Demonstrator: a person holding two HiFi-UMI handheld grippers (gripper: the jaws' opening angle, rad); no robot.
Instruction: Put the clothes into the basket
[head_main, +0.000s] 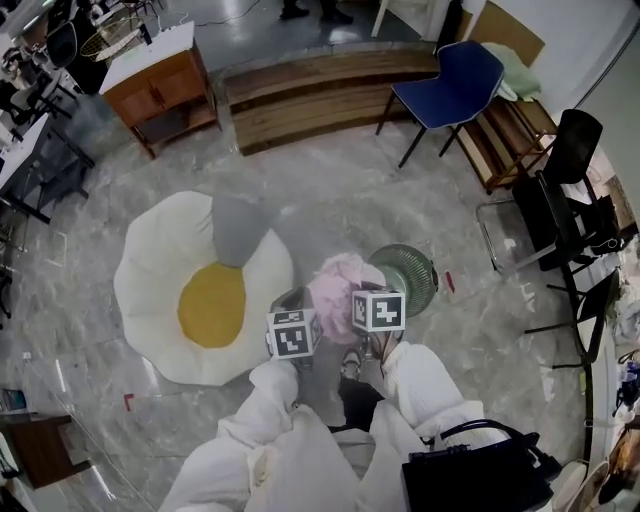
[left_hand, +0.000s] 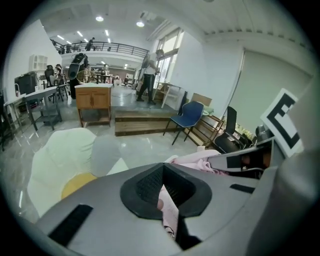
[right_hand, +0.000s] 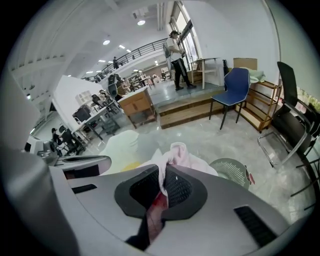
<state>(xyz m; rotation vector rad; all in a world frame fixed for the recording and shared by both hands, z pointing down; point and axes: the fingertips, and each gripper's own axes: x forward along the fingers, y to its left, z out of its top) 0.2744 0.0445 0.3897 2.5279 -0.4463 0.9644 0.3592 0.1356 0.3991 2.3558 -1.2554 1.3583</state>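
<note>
**Operator:** What is lying furthest left?

**Describer:** A large floor cushion (head_main: 160, 270) shaped like a fried egg, white with a yellow centre, is lying on the pale marble floor (head_main: 90, 340), left of both your hands.

**Operator:** What is my left gripper doing?

**Describer:** Your left gripper (left_hand: 164, 192) is pinching the pink garment (head_main: 335, 283). Its jaws are pressing together on a fold of the cloth, which is showing between the dark pads.

**Operator:** Where is the garment sitting?

**Describer:** It is bunching up between your two grippers and just ahead of them, beyond your white sleeves (head_main: 265, 400).

**Operator:** And my right gripper?

**Describer:** Your right gripper (right_hand: 162, 189) is clamping the same pink cloth, with its jaws squeezing nearly together on a thin fold.

**Operator:** Where is the basket?

**Describer:** The round green basket (head_main: 425, 290) is standing on the floor just right of the garment. In the head view the cloth is covering its left rim, but I cannot tell whether they are touching. Further right and back, a blue chair (head_main: 450, 85) is standing beside a wooden rack (head_main: 505, 140).
</note>
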